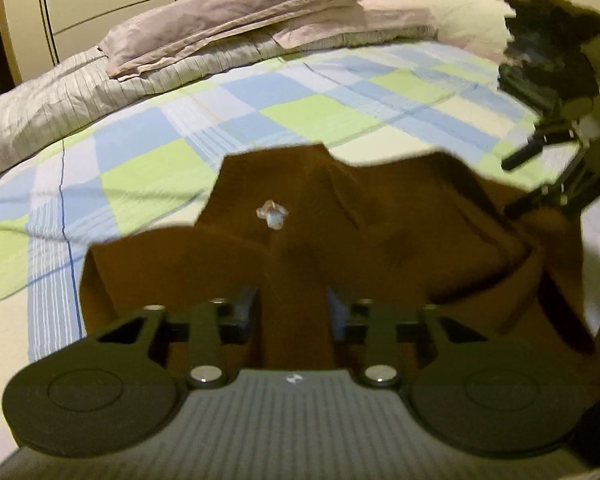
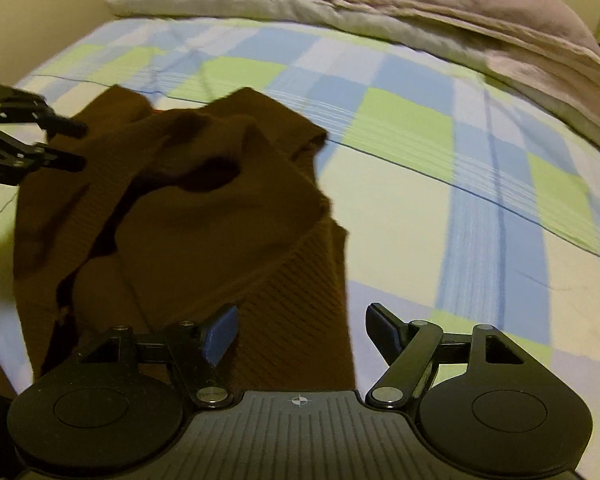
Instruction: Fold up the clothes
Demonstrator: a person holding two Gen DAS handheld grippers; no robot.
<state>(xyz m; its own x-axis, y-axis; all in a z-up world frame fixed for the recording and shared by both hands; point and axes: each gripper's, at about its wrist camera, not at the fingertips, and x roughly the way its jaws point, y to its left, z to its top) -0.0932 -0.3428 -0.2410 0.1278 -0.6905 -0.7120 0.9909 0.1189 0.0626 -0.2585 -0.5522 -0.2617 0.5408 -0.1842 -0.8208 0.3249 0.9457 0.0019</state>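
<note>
Brown sweater (image 2: 204, 216) bunched at lower left of the checked bed (image 2: 440, 200); left tongs (image 1: 292, 308) pinching a fold, right tongs (image 2: 300, 328) spread wide at its edge; best to spread flat, seams aligned.

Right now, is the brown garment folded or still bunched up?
Bunched, not folded. The brown garment lies rumpled on the checked bedsheet, with uneven overlapping layers and ragged edges.

Right tool (image 2: 300, 330) gapes over brown sweater (image 2: 204, 216) on checked bedspread (image 2: 440, 184).
</note>
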